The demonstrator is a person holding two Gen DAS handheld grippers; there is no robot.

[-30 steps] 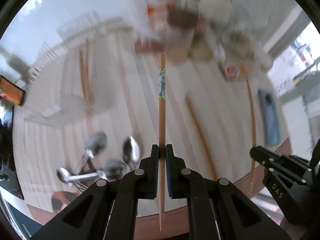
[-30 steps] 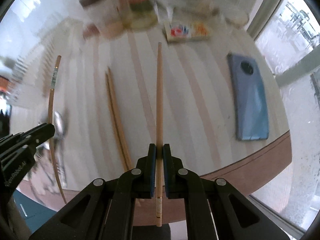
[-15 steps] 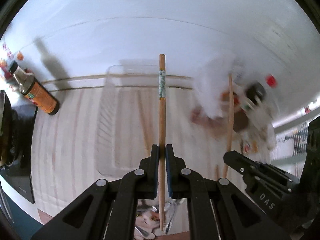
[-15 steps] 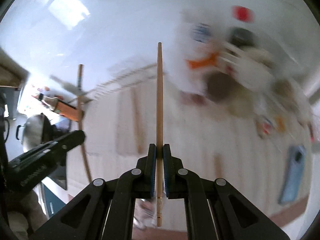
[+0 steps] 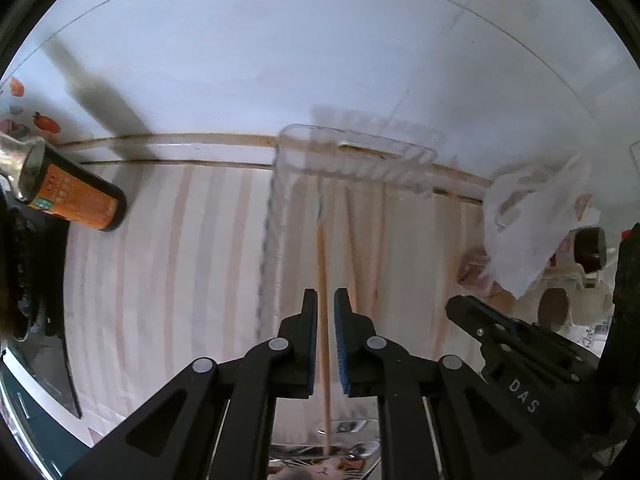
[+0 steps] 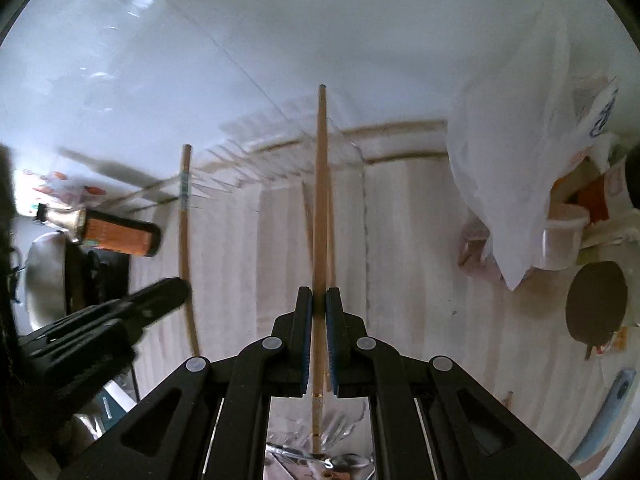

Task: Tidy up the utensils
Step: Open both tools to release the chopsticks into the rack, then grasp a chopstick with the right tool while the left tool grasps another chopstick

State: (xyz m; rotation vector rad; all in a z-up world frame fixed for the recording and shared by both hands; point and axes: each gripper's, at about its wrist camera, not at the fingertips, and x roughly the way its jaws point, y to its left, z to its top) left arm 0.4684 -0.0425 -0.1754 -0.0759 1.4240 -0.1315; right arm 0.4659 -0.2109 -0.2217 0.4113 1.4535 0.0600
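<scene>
My left gripper (image 5: 325, 300) has its jaws slightly apart. A wooden chopstick (image 5: 322, 280) with a patterned band lies blurred between and below them, over the clear plastic tray (image 5: 352, 160) on the striped table. My right gripper (image 6: 319, 300) is shut on a second wooden chopstick (image 6: 321, 184) that points up over the same tray (image 6: 280, 136). Other chopsticks (image 6: 331, 236) lie in the tray below it. In the right wrist view the left gripper (image 6: 160, 296) appears at the left with its chopstick (image 6: 184, 216).
A brown sauce bottle with an orange label (image 5: 76, 196) stands left of the tray against the white wall. A white plastic bag (image 5: 536, 208) and jars sit to the right. Spoons (image 6: 340, 460) lie near the bottom edge. A blue phone (image 6: 616, 404) lies at the far right.
Both grippers have moved forward to the clear tray. The left gripper's jaws have parted and its chopstick has slipped down from them. The right gripper still clamps its chopstick.
</scene>
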